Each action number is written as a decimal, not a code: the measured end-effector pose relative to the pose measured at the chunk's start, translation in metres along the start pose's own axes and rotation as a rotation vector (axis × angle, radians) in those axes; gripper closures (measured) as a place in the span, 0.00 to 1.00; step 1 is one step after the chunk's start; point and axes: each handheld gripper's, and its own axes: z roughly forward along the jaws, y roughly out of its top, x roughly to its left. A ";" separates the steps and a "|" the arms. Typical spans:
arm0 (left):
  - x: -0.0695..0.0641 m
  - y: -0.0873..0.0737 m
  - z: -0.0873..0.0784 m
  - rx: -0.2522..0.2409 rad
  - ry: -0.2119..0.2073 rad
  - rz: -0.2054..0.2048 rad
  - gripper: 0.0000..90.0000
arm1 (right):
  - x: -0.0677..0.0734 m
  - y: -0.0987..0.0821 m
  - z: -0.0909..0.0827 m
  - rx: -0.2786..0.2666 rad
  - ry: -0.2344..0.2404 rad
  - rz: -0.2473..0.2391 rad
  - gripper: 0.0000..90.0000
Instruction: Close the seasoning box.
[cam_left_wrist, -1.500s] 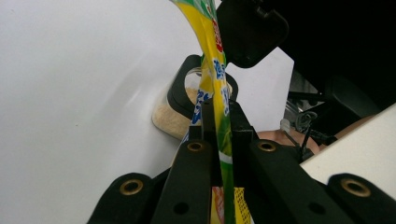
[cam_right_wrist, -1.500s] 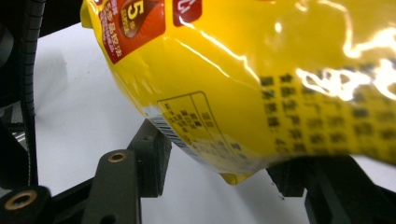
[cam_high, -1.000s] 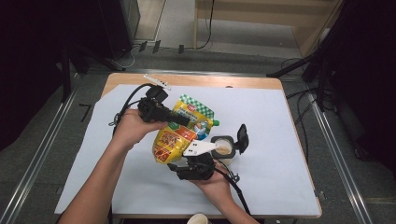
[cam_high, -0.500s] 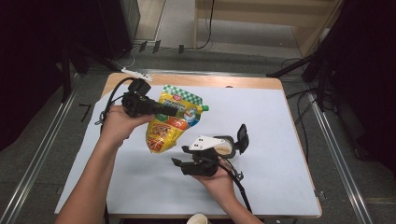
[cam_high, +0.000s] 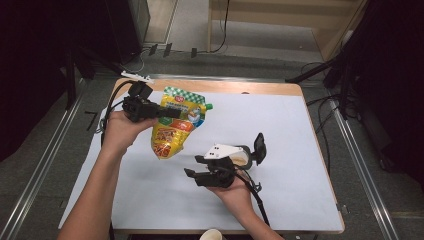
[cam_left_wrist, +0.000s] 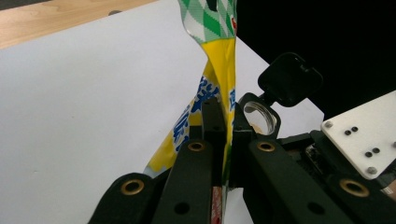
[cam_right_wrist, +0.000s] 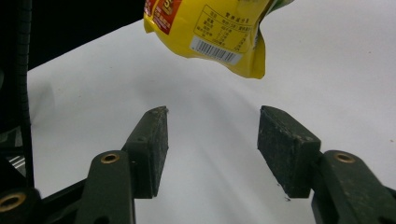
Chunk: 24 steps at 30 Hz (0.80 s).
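1. Upper left of the high view, the left gripper (cam_high: 167, 113) has its jaws clamped tight on the yellow pouch (cam_high: 175, 131), which hangs clear above the white table cover (cam_high: 300, 135).
2. Lower centre, the right gripper (cam_high: 192, 167) rests near the cover with its jaws about half spread and nothing between them; the pouch's bottom edge (cam_right_wrist: 210, 42) hangs just beyond its pads (cam_right_wrist: 154, 140).
3. Doing this well likely means keeping the pinch near the pouch's top seam and letting the pouch hang straight.
4. The left forearm rises from the bottom left, wrist bent so the gripper points right; the right hand (cam_high: 235, 192) lies low, gripper aimed left.
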 end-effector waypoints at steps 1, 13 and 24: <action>0.001 -0.001 0.000 -0.003 0.001 0.009 1.00 | 0.000 0.000 0.000 -0.001 0.001 0.000 0.49; 0.025 -0.009 0.013 -0.020 0.055 -0.014 1.00 | -0.003 -0.001 -0.001 0.008 -0.008 0.003 0.49; 0.033 -0.014 0.017 -0.011 0.085 -0.037 0.93 | -0.005 -0.001 -0.003 0.002 -0.010 0.010 0.49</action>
